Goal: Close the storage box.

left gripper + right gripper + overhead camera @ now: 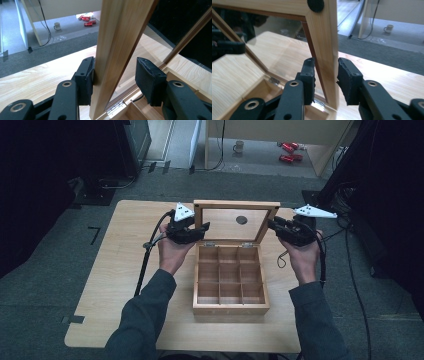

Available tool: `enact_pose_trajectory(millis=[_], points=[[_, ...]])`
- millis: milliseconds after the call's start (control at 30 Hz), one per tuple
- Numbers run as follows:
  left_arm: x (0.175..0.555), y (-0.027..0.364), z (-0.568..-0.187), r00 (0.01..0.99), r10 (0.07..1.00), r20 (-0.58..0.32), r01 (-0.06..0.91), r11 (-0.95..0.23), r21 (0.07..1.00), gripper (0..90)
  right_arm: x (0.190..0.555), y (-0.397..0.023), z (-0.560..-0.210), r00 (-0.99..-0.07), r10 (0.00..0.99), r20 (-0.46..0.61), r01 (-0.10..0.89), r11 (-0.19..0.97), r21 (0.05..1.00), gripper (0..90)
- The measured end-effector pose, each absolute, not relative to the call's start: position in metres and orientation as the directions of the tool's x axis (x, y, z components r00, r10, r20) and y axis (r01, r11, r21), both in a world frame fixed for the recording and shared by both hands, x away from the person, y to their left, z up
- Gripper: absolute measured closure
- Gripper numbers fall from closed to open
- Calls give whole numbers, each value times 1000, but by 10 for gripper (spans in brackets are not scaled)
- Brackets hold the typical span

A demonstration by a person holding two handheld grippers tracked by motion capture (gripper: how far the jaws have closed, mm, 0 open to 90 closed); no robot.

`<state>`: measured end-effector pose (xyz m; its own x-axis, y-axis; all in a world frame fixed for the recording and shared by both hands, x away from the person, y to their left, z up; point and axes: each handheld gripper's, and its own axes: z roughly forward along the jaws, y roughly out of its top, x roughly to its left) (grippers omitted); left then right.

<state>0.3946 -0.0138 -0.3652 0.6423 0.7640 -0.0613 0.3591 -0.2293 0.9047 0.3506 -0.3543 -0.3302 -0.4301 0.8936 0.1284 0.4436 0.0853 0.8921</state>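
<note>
on the left, left hand-held gripper (200,229) set astride the left upright of the box lid (236,204): in the left gripper view one pad (88,80) flat against the outer face of the frame, the other pad (150,77) standing clear on the glass side, so jaws open, not clamped. in the middle of the desk (125,270), wooden tea box (230,307) with its nine bare compartments showing, lid swung up on its hinges (115,108) and standing roughly upright at the far edge of the box, glass pane facing near. opening, then, looks done or nearly done; nothing lying in any compartment. on the right, right hand-held gripper (272,224) brought around the right upright of the same lid; in the right gripper view the frame (325,52) sits between the two pads, the left one (309,80) close against the inner edge, the right one (347,82) just touching or just short of the outer face — cannot tell for sure whether the squeeze is complete, though closing looks well along. likely left to do, judged from this: either steadying the lid fully open and letting go, or bringing it back down with both sides held. far off on the floor, a mug (239,146) and some red objects (290,151), no part of the work.
</note>
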Motion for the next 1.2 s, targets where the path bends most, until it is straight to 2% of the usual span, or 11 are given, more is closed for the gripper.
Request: enact_pose_trajectory(millis=[233, 567, 900, 1200], points=[[390, -13, -366, 651, 757, -53, 351, -238, 906, 503, 340, -357, -323, -416, 907, 74, 435, 127, 892, 757], [383, -8, -368, 663, 747, -50, 343, -244, 907, 512, 331, -352, -321, -419, 907, 30, 422, 165, 891, 757], [367, 5, -363, 661, 750, -21, 311, -249, 917, 520, 325, -353, -328, -407, 912, 38, 417, 149, 896, 764], [352, 17, -352, 655, 755, 22, 268, -259, 928, 595, 319, -348, -328, -420, 907, 16, 406, 173, 897, 757]])
